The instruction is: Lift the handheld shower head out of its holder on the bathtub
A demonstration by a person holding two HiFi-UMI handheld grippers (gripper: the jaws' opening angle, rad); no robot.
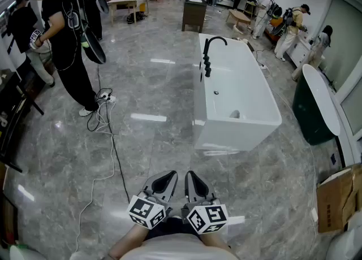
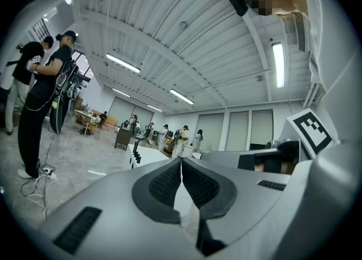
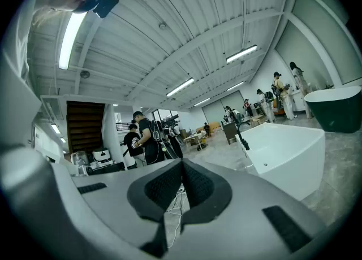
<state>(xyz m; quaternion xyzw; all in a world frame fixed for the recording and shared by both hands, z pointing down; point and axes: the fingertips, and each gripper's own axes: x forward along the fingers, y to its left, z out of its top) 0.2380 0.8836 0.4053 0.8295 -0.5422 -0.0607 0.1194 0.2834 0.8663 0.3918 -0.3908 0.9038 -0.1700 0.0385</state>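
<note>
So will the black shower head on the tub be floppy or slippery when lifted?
The shower head looks like a slim black stick standing upright on the tub rim, so it's probably stiff and fairly light. It seems smooth from here, so it might slip a little. Being tall and thin, it could tip over if stood on end.

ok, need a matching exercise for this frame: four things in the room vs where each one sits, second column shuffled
Things:
1. white bathtub
2. black tap set
3. dark green tub
4. cardboard box

Places (head view):
A. bottom right corner
B. on the white bathtub's rim
C. mid-floor, centre of the view
D. right of the white bathtub, level with it

Pairs: 1-C, 2-B, 3-D, 4-A
</note>
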